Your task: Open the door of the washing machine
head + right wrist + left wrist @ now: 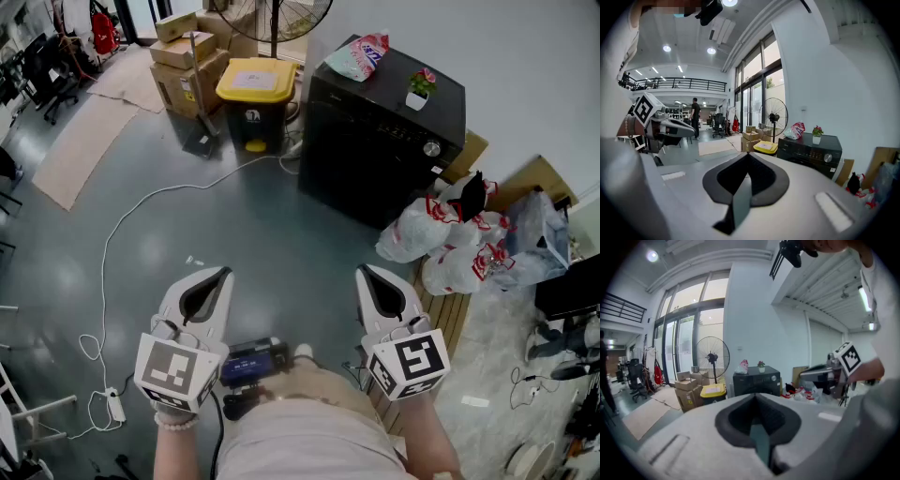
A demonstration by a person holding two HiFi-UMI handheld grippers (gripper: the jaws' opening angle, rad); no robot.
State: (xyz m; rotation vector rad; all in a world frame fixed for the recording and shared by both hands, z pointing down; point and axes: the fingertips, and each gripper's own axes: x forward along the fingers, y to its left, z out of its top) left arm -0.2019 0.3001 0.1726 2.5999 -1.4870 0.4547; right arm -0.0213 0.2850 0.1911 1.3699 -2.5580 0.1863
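Well, the grey floor lies open between me and everything else, a wide bare stretch with only a white cable looping across its left part. The white wall closes off the far right side. The black washer stands with its back to that wall, well apart from both my tongs. Its near corner points toward me, and its front is too dark for me to pick out the door's edge. Just beside its left side sits a yellow-lidded bin, then stacked boxes, with a fan behind them. White bags crowd the washer's right front corner, narrowing the way in there. My left tongs and right tongs hang side by side in front of me, apart from each other, both clenched with nothing between the jaws. On the washer's top are a detergent bag at the left rear and a small potted plant. A silver knob sits near the top's right edge.
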